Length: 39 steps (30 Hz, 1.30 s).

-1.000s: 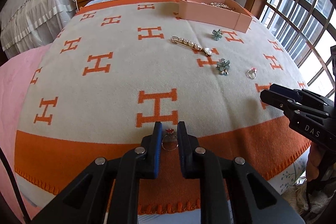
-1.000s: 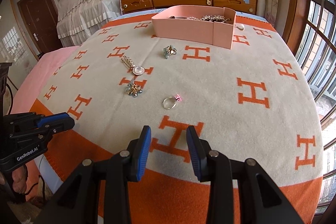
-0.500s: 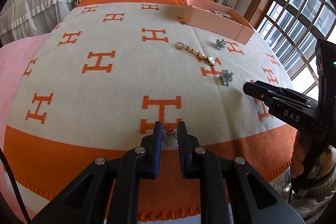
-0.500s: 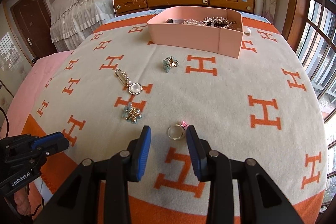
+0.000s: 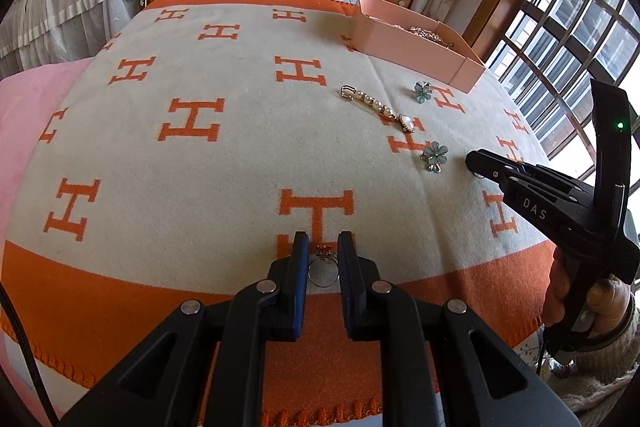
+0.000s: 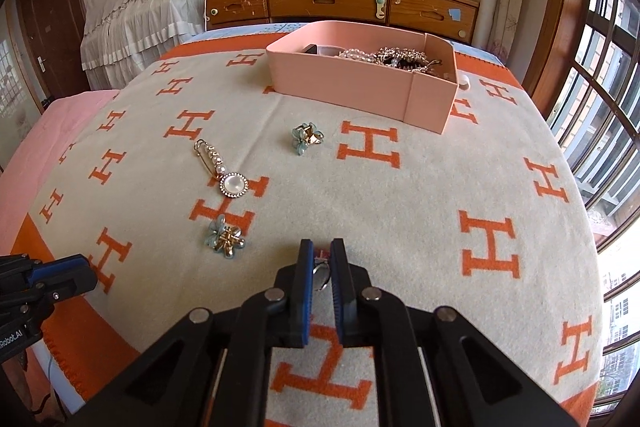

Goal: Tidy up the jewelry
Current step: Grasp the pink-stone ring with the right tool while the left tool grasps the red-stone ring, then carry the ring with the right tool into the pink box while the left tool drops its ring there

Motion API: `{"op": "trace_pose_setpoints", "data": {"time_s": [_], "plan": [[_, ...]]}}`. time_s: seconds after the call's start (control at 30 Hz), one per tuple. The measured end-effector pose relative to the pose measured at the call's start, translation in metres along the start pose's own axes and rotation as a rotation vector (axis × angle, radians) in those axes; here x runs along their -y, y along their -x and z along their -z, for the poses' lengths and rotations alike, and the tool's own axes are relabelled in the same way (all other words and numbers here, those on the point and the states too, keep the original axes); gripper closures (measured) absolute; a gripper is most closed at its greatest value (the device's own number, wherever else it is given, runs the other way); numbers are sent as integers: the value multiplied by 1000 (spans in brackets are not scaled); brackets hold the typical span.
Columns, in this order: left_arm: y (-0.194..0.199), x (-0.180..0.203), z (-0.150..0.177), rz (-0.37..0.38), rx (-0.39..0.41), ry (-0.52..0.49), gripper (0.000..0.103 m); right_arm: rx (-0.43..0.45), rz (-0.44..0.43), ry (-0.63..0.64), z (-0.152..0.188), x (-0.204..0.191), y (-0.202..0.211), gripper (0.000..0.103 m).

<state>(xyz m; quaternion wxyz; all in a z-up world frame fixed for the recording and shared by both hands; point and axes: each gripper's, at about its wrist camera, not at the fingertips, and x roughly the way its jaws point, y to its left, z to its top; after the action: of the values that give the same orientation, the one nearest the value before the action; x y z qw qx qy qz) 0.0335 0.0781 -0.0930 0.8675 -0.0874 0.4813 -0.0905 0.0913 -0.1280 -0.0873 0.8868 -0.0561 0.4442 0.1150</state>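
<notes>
Two hand-held black grippers are working over a bed spread with a cream wool blanket [image 6: 400,195] patterned in orange H letters. The left gripper [image 5: 323,259] is clamping a silver ring with a small red stone [image 5: 322,269] between its blue-padded fingers, above the blanket's orange border. The right gripper [image 6: 321,269] is pressing its jaws together on a second silver ring with a pink stone [image 6: 321,273], the band sitting tilted between the pads.

Lying loose on the blanket to the left of the right gripper are a gold safety-pin brooch strung with pearls and a round white stone [image 6: 224,171] and two pale-blue flower-shaped earrings [image 6: 225,237], one near the gripper, the other [image 6: 307,138] closer to the box. A shallow pink cardboard box [image 6: 360,87] is sitting at the far end, holding a tangle of pearl and rhinestone pieces.
</notes>
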Motion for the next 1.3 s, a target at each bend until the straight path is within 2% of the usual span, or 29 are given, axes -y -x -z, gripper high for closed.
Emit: {"op": "trace_pose_setpoints", "data": {"time_s": [0.13,0.27,0.43,0.63,0.83,0.97,1.13,1.3], "plan": [[6,6,-13,25,4,-11,91,-23,-47,-39,-3,8,2,95],[14,19,-44,62,24,-52,91,-17,-114,-110,-18,26,10,95],[14,42,-106,83,70,-103,91,50,-161,-180,-59,52,29,95],[-11,73,-189,116,95,-128,91,122,-178,-247,-124,83,33,95],[-57,99,-258,120,92,-119,91,74,-228,-336,-183,106,-12,95],[-95,103,-289,114,59,-94,91,33,-239,-382,-208,111,-50,95],[-136,99,-309,74,24,-80,91,-37,-249,-424,-221,110,-91,94],[-155,87,-312,58,12,-68,89,-91,-271,-471,-226,112,-115,94]]}}
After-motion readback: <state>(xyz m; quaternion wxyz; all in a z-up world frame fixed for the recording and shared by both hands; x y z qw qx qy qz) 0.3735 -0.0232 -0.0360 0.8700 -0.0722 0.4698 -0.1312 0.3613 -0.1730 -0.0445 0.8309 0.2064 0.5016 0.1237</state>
